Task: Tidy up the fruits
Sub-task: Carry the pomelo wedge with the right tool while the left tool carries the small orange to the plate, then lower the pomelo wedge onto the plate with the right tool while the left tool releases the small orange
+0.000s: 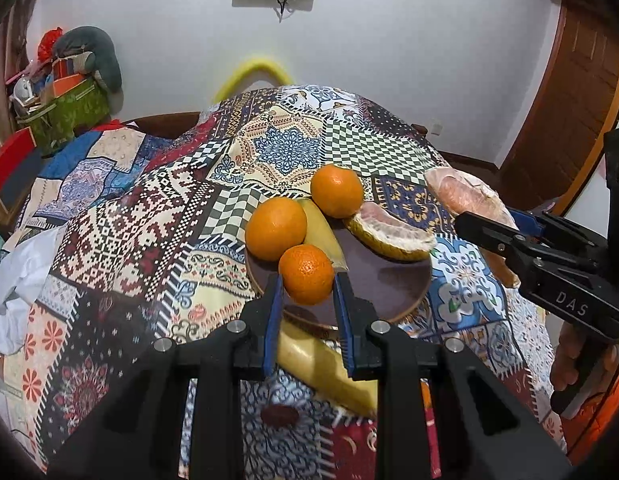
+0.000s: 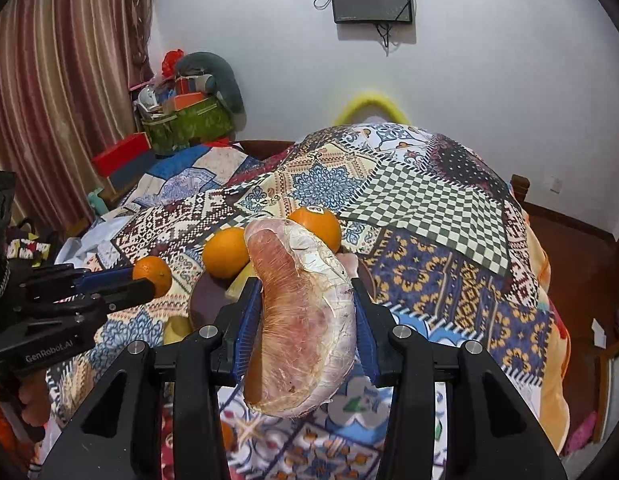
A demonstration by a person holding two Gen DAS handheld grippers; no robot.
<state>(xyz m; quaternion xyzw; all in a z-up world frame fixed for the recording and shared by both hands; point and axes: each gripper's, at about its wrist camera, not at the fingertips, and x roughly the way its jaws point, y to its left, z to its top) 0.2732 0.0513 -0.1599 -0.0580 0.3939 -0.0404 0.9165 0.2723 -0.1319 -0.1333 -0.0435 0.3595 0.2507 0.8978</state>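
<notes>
My left gripper [image 1: 307,280] is shut on a small mandarin [image 1: 306,274] just above the near rim of a brown plate [image 1: 381,280]. On the plate lie two oranges [image 1: 275,228] [image 1: 336,191], a banana [image 1: 321,232] and a pomelo wedge with its peel [image 1: 389,234]. My right gripper [image 2: 305,284] is shut on a peeled pink pomelo segment [image 2: 305,320], held to the right of the plate. In the right wrist view the left gripper [image 2: 145,280] with the mandarin [image 2: 153,274] is at the left, beside the plate [image 2: 203,300].
A patchwork cloth [image 1: 285,148] covers the table. A second banana [image 1: 325,368] and a dark date-like piece [image 1: 279,416] lie on the cloth in front of the plate. Boxes and a basket [image 1: 69,108] crowd the far left. A hand [image 1: 581,360] holds the right gripper.
</notes>
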